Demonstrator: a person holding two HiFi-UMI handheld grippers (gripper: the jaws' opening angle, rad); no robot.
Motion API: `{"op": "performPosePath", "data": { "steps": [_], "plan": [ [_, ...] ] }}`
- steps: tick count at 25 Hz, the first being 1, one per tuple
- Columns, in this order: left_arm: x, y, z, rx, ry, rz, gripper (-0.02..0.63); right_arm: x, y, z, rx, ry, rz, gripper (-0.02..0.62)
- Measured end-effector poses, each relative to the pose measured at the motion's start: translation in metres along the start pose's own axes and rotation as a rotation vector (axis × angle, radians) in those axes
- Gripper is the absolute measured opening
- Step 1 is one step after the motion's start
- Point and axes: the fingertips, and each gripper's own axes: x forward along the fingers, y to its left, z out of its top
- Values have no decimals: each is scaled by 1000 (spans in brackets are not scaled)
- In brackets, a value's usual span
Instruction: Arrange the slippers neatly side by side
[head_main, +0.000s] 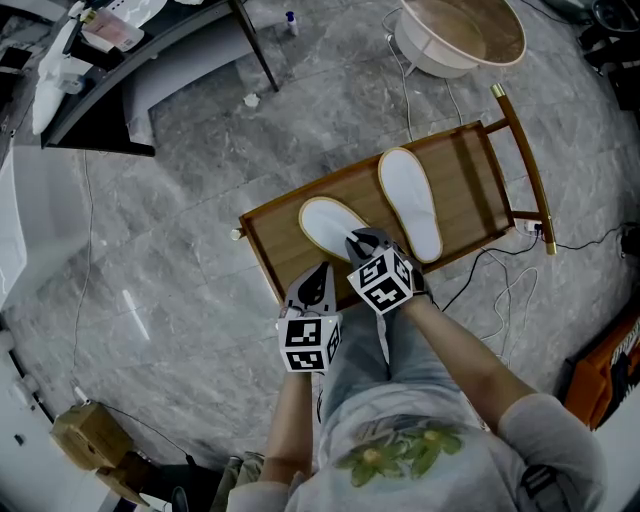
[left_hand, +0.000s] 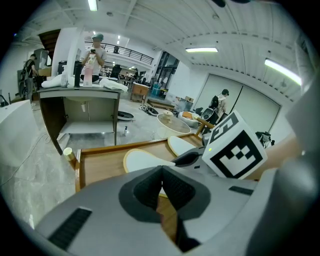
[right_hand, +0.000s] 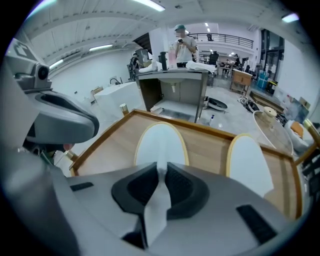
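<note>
Two white slippers lie on a low wooden rack (head_main: 470, 170) on the floor. The nearer slipper (head_main: 328, 225) (right_hand: 160, 142) sits toward the rack's left front. The other slipper (head_main: 410, 203) (right_hand: 249, 165) lies to its right, angled and set further back. My right gripper (head_main: 360, 243) (right_hand: 161, 182) is at the near slipper's heel end, shut on a fold of its white fabric. Just to the left, at the rack's front edge, my left gripper (head_main: 318, 283) (left_hand: 162, 187) is shut with nothing between its pads.
A round white basin with a wooden top (head_main: 462, 35) stands beyond the rack. A dark desk (head_main: 120, 70) is at the far left. Cables (head_main: 510, 290) trail on the marble floor to the right, and a cardboard box (head_main: 90, 435) sits at the near left.
</note>
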Motion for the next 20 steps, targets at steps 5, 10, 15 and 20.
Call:
{"op": "performPosePath", "data": {
  "steps": [5,10,15,20],
  "plan": [
    [1,2,-1,-4,0,0,15,-4,-13,6,133,-24,-47,48],
    [1,0,-3,10,8,-10,15,-9,-30,9,202,-44,-116,48],
    [2,-5,-1,24,12,-24,15,-14,-50,3,257,-43,-173,49],
    [4,-8,0,37,18,-34,15,-18,-68,-5,346,-33,-213,51]
  ]
}}
